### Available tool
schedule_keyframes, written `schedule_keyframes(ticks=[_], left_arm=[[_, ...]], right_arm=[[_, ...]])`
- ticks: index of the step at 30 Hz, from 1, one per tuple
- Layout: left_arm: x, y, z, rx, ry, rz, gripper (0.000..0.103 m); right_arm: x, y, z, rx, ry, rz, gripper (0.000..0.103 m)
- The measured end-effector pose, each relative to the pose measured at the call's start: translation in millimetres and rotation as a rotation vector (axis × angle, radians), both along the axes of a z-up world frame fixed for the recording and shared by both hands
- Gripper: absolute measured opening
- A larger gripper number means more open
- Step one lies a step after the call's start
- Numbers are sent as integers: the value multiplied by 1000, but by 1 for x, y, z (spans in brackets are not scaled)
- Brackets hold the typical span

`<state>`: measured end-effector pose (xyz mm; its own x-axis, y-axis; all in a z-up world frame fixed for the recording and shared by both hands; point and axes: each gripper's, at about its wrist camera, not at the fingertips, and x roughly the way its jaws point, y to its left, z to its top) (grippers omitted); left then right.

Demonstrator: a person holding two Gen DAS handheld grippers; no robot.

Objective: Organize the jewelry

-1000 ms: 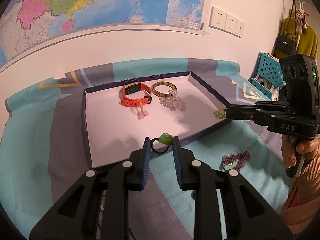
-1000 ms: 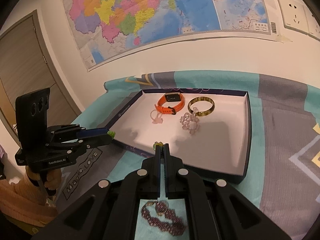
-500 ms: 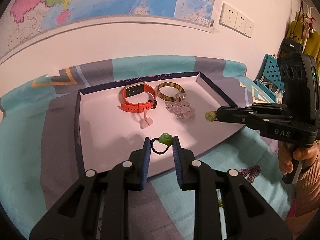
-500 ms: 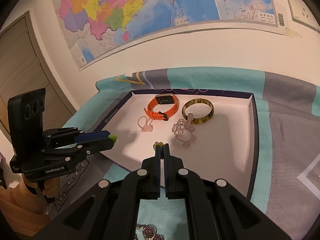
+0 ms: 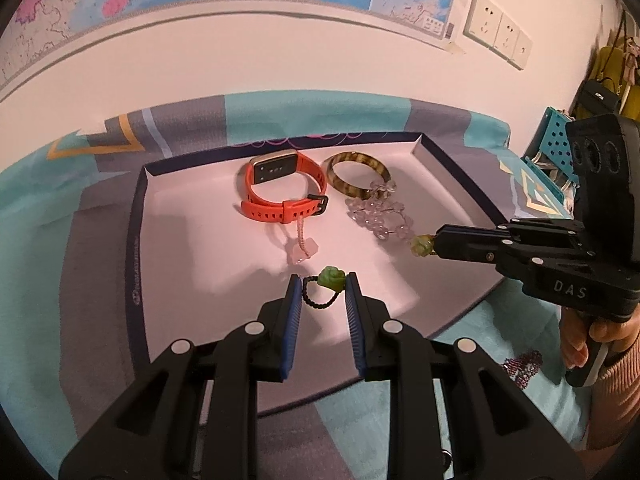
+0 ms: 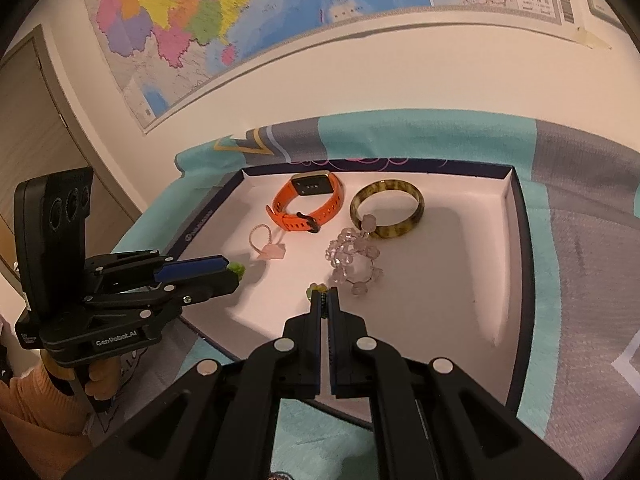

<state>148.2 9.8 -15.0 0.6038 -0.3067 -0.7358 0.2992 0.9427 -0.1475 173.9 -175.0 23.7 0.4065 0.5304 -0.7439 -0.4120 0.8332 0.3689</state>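
Note:
A shallow white tray with a dark rim (image 5: 136,240) lies on the patterned cloth. In it are an orange watch (image 5: 284,196), a brown bangle (image 5: 356,172), a clear bead bracelet (image 5: 380,216) and a pink charm loop (image 5: 302,246). My left gripper (image 5: 323,284) is shut on a black cord ring with a green flower (image 5: 331,278), held above the tray's front part. My right gripper (image 6: 325,298) is shut on a small green and yellow bead piece (image 6: 316,290) above the tray, next to the clear bead bracelet (image 6: 354,260); it also shows in the left wrist view (image 5: 434,244).
A dark purple bead bracelet (image 5: 522,364) lies on the teal cloth outside the tray's right front edge. A wall with a map and sockets (image 5: 496,34) stands behind the table. A blue perforated crate (image 5: 554,140) stands at the far right.
Both grippers have moved forward over the tray with their pieces still held. The right gripper's tip now sits close to the clear bead bracelet.

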Motion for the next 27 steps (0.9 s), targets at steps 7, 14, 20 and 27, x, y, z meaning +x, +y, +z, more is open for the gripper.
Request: schedule_keyframes(ticks=[7,14,20,27], left_arm=[[13,0,-13,7,40,11,22],[13,-3,-14,6,39,11,23],[11,0,-12,-4,33,17,25],[0,6,-1,-14,-6,26,37]], right_arm=[[6,3,-6,-16,24,-3,2],[10,1,-15,-35,49,-33,4],[11,-4,-17,-31,57,-58,9],[6,-9,-9,-32,35,-88,10]])
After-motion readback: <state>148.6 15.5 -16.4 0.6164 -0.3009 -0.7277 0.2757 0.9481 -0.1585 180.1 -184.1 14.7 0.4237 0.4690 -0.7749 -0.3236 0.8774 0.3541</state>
